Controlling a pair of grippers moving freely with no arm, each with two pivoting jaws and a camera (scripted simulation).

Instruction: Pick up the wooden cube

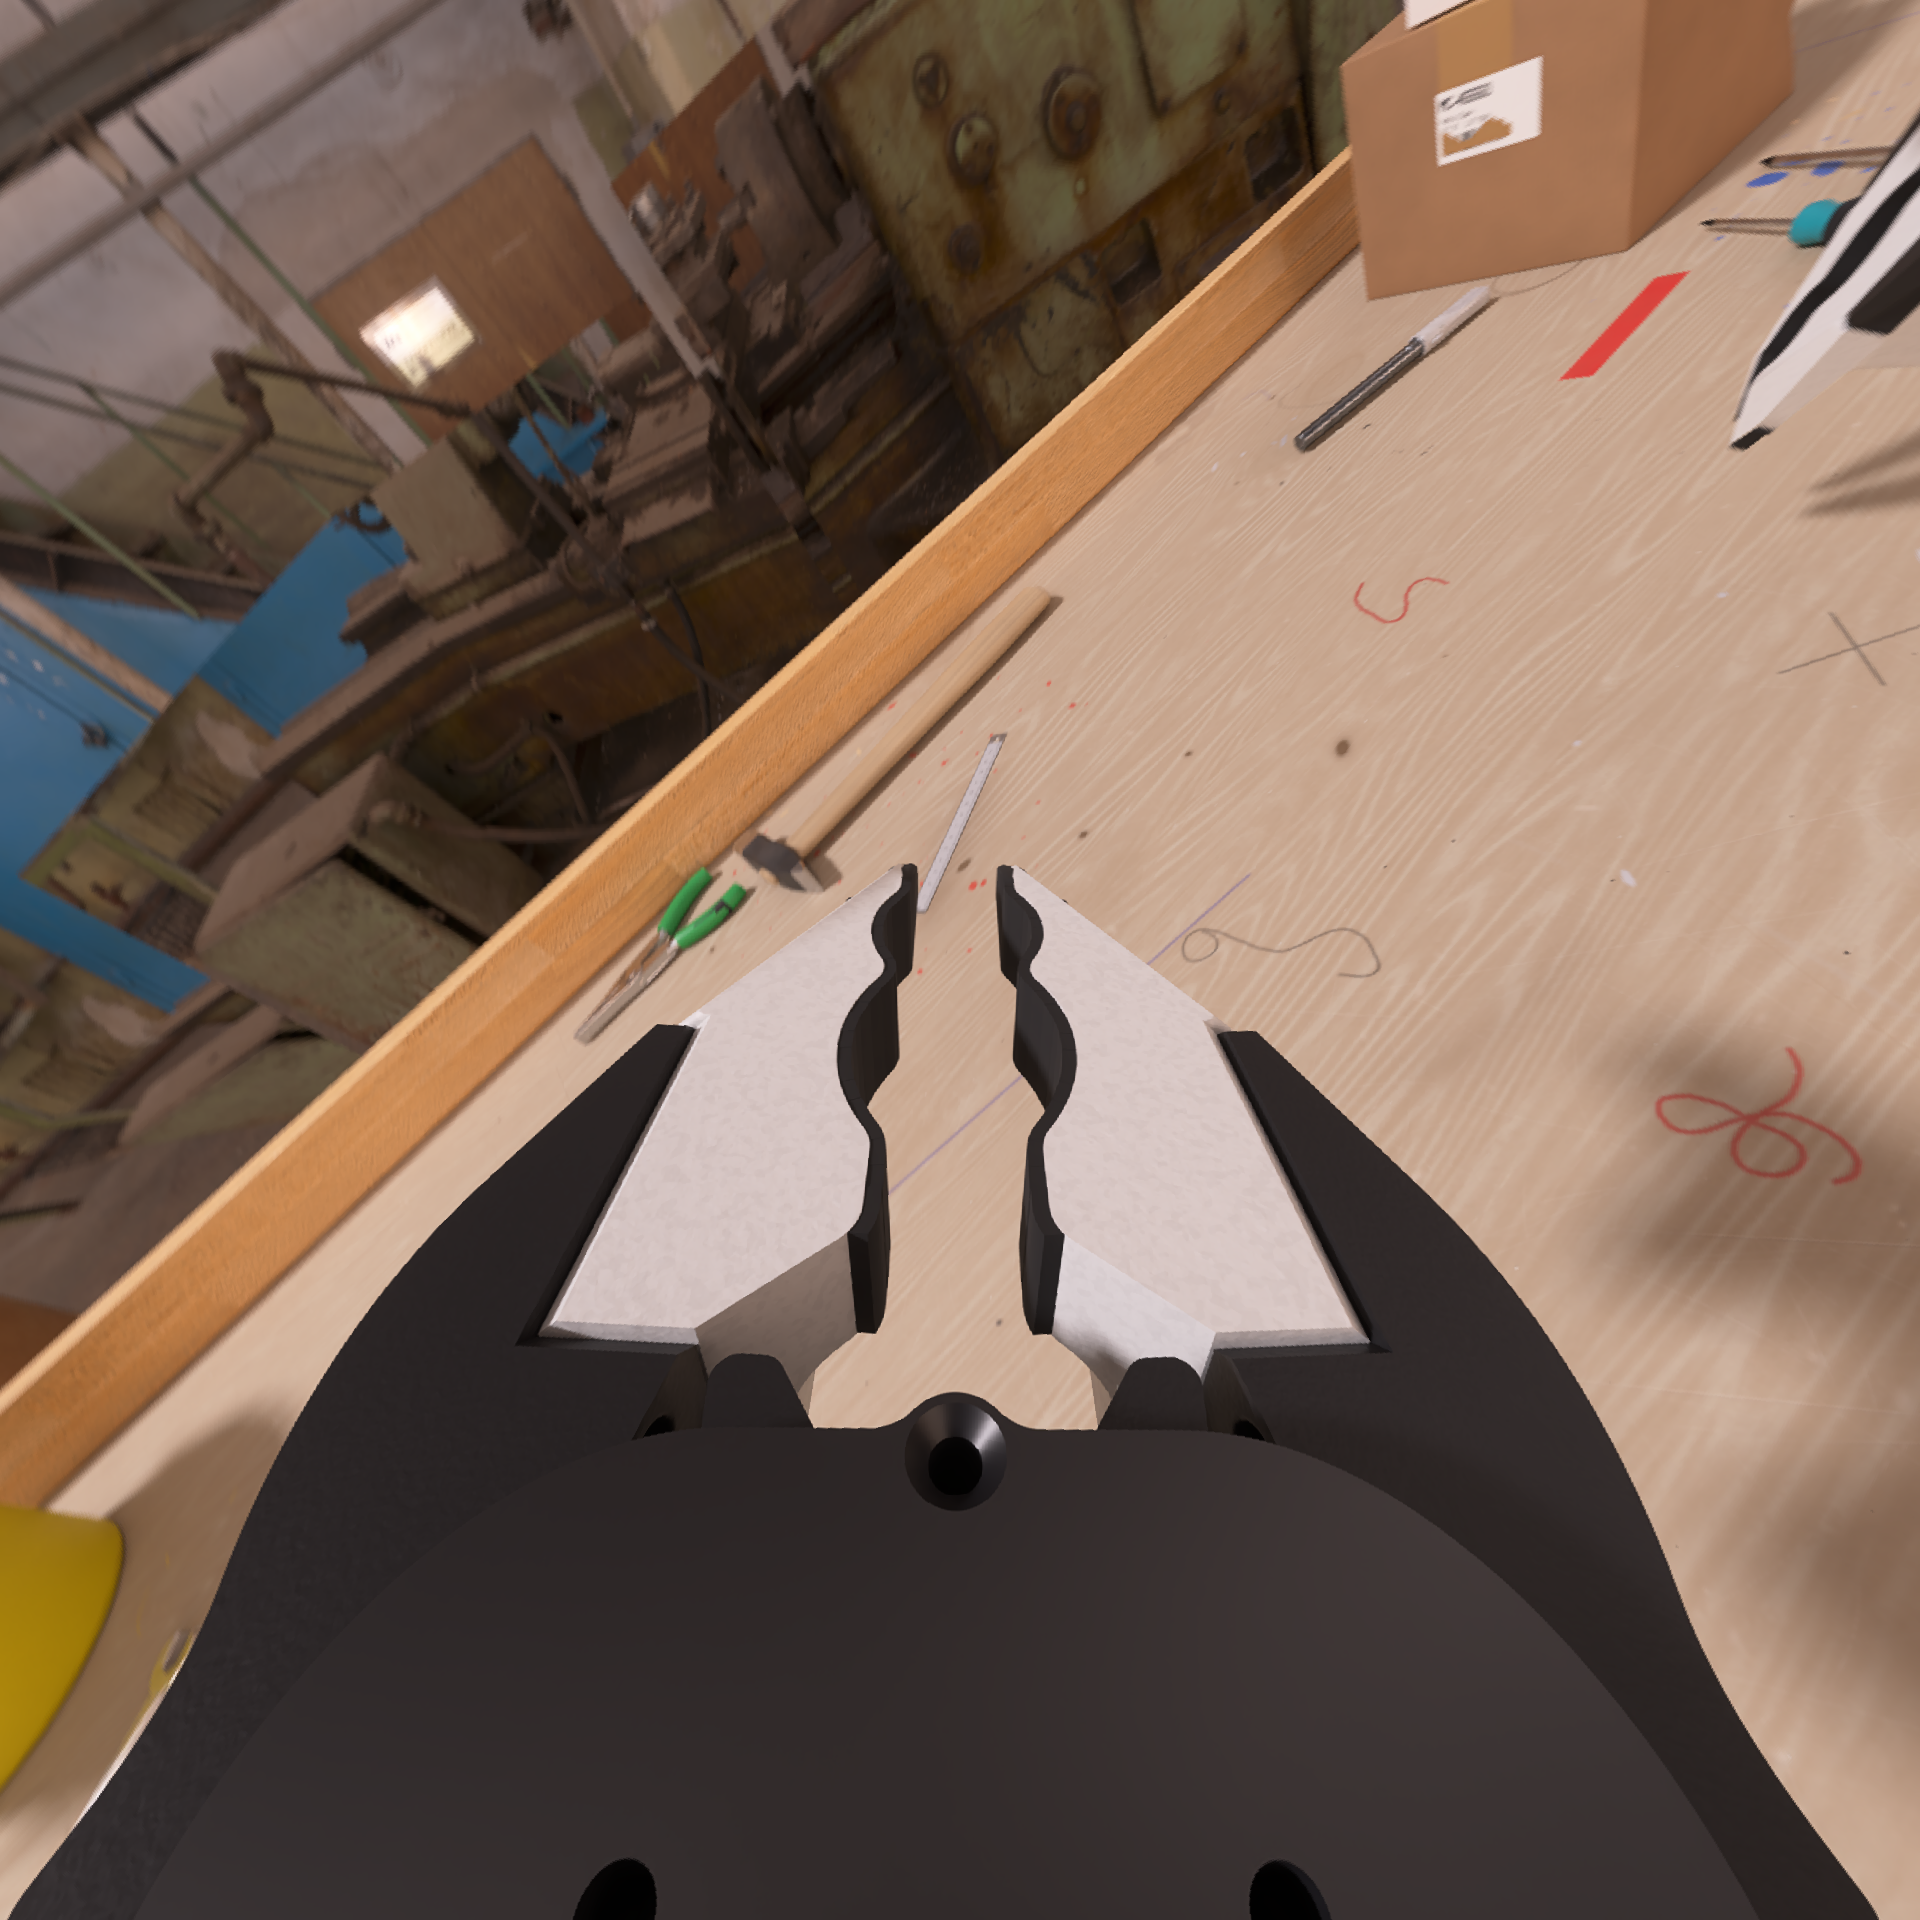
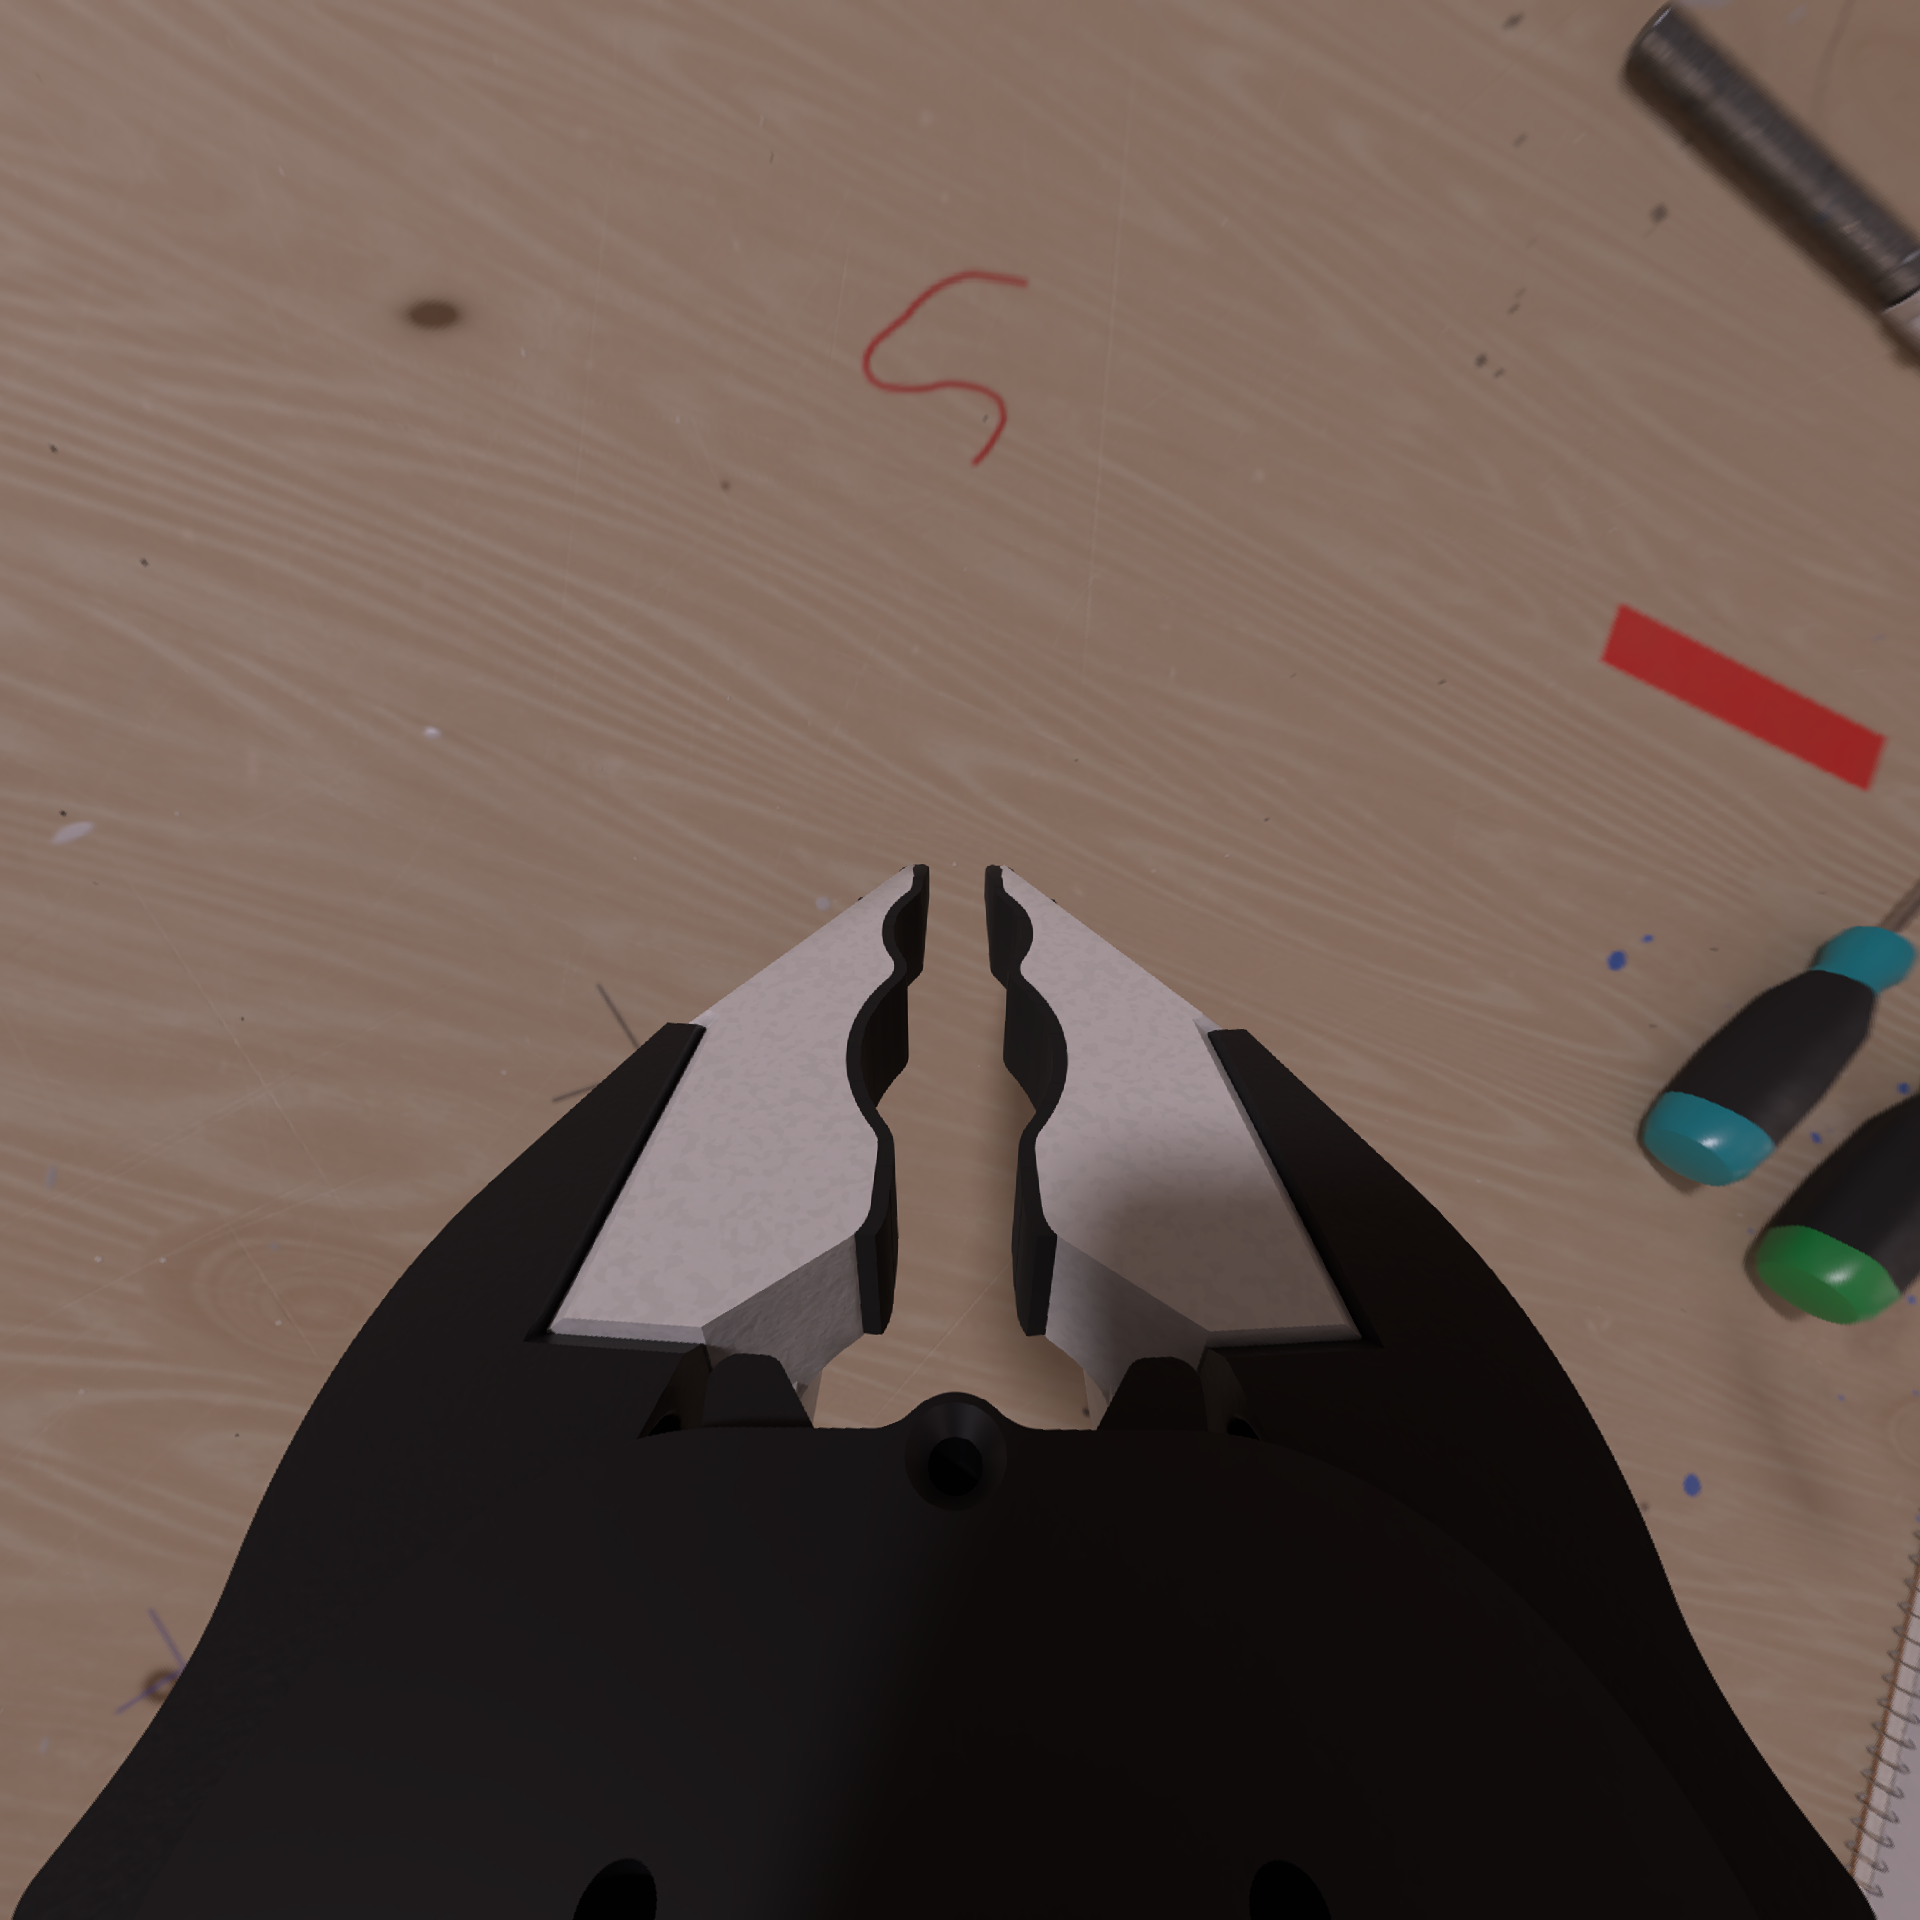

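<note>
No wooden cube shows in either view. My left gripper [image 1: 956,883] hovers over the light wooden table [image 1: 1351,935], its jaws a narrow gap apart with nothing between them. My right gripper [image 2: 956,883] points straight down at the table [image 2: 520,520], jaws also a narrow gap apart and empty. The right gripper also shows far off at the upper right of the left wrist view [image 1: 1839,301].
A hammer [image 1: 904,727], green-handled pliers [image 1: 686,925] and a ruler [image 1: 961,821] lie near the raised table edge [image 1: 727,769]. A cardboard box [image 1: 1558,135] stands far right. Two screwdrivers [image 2: 1766,1060] [image 2: 1839,1247], a red strip [image 2: 1745,696] and a metal rod [image 2: 1766,156] lie right of the right gripper.
</note>
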